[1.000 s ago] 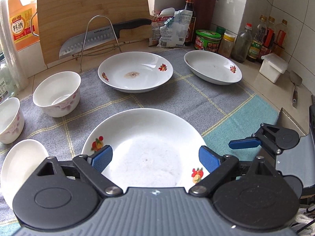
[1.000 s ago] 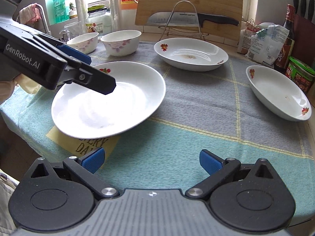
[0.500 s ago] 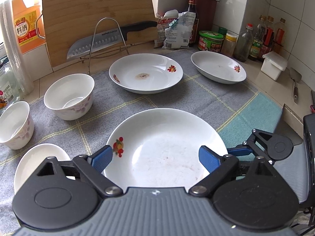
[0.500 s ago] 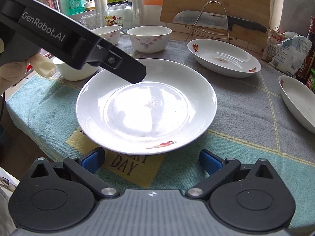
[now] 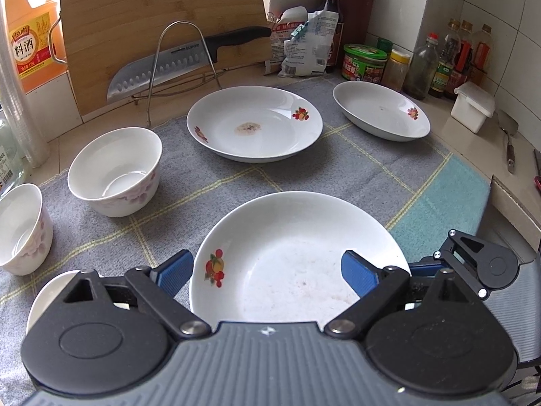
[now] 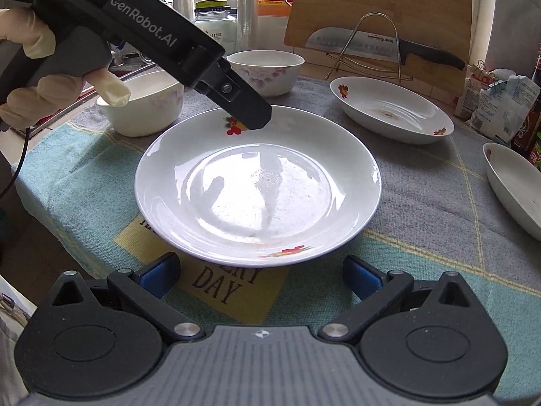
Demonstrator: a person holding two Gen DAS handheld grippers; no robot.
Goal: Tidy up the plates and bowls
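Note:
A white plate with fruit prints point(image 5: 290, 253) point(image 6: 257, 182) lies on the cloth near the table's front edge. My left gripper point(image 5: 267, 274) hovers open over it: the left pad sits outside the plate's left rim and the right pad above its inside. From the right wrist view, one of its fingers point(image 6: 250, 115) hangs over the plate's far rim. My right gripper point(image 6: 260, 277) stands open just short of the near rim, nothing between its pads. Two more plates point(image 5: 253, 123) point(image 5: 380, 111) rest further back. Two bowls point(image 5: 115, 172) point(image 5: 20, 226) stand at the left.
A knife point(image 5: 162, 64) rests on a wire rack against a cutting board point(image 5: 152, 10) at the back. Bottles and jars point(image 5: 365, 61) line the back right corner. Another white dish point(image 5: 50, 291) peeks out at the lower left. The cloth's front edge point(image 6: 61, 230) drops off at the left.
In the right wrist view the plate has gone from the left side to the centre, right in front of the pads. In the left wrist view the dishes have shifted rightward. Both jaws kept their width.

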